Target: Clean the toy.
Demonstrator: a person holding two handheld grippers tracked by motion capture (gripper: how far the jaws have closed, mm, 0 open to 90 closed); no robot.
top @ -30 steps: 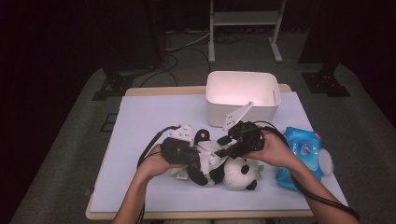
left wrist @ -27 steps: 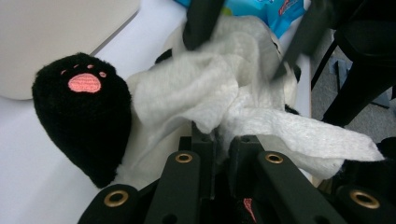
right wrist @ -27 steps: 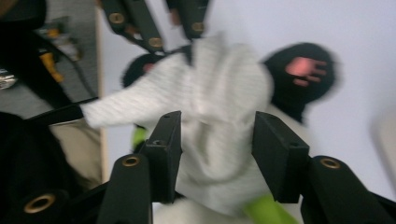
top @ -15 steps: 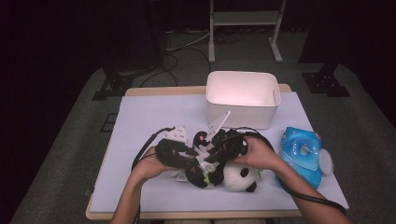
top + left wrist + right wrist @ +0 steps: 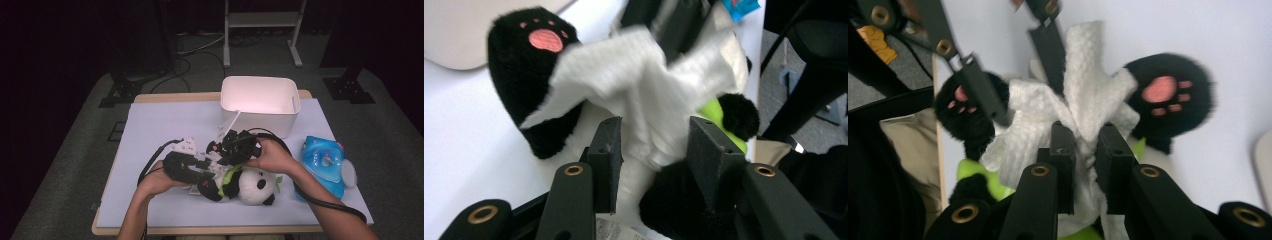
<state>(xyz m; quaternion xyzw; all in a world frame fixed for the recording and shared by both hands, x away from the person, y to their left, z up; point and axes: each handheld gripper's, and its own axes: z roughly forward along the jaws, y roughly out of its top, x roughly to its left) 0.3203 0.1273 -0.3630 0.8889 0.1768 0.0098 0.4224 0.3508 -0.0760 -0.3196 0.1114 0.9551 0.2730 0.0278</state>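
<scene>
A black-and-white panda plush (image 5: 250,185) with a green scarf lies on its back on the white table cover. A white tissue (image 5: 644,95) is bunched over its belly between its pink-padded paws (image 5: 1163,95). My left gripper (image 5: 654,150) is open; its jaws have just been opening, and the tissue sits loosely between them. My right gripper (image 5: 1085,150) is shut on a fold of the tissue (image 5: 1083,105); its jaws have just been closing. In the high view the left gripper (image 5: 202,170) and right gripper (image 5: 220,159) meet over the panda's lower body.
A white bin (image 5: 260,102) stands behind the hands. A blue plastic toy (image 5: 322,162) lies at the right, near the table's right edge. Cables trail from both grippers toward the front edge. The left gripper's jaws (image 5: 1020,82) reach in from the top of the right gripper view.
My right gripper has moved left onto the panda's belly and closed on the tissue. The left hand has stayed in place.
</scene>
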